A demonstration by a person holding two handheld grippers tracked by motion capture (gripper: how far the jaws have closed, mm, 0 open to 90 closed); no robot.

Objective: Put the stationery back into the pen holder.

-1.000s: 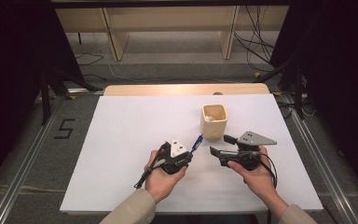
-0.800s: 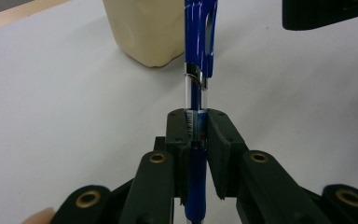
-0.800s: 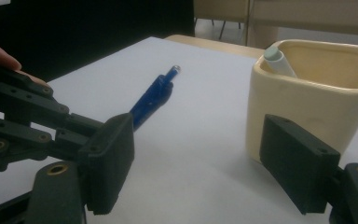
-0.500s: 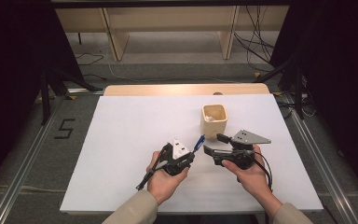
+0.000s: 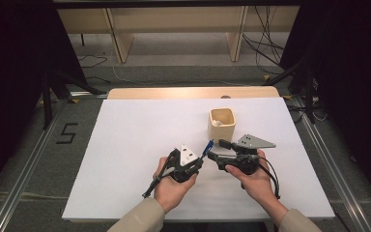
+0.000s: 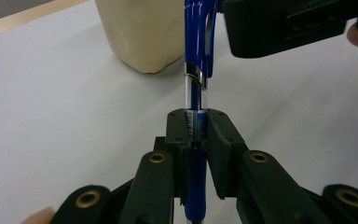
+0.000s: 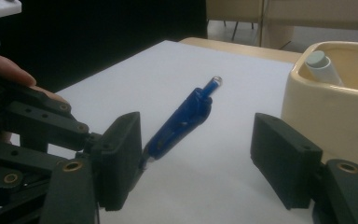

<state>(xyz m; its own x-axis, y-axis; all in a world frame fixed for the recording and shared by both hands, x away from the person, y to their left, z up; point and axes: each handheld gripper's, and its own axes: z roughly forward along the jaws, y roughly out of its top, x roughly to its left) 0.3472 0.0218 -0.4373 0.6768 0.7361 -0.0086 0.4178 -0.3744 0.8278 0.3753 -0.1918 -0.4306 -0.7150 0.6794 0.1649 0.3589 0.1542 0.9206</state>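
- Blue plastic click pen w/ clear barrel (image 6: pixel 196 88): clamped in left gripper (image 5: pixel 199 159), jaws tight on its barrel, clip end sticking out toward the cup, above the white table (image 5: pixel 125 145) nr its front edge, mid-width.
- Right gripper (image 7: pixel 200 158): jaws wide apart, just been closing; pen's clip end between them, pads not pressing it.
- Cream square plastic cup (image 5: pixel 221 123): just beyond the pen, white cylinder (image 7: pixel 320 65) inside.

Evenly lit from above, bright white table (image 5: pixel 125 145) without glare, dark surroundings at both sides. Soft shadows beneath hands. Close views slightly soft; nearest black jaws blurred.
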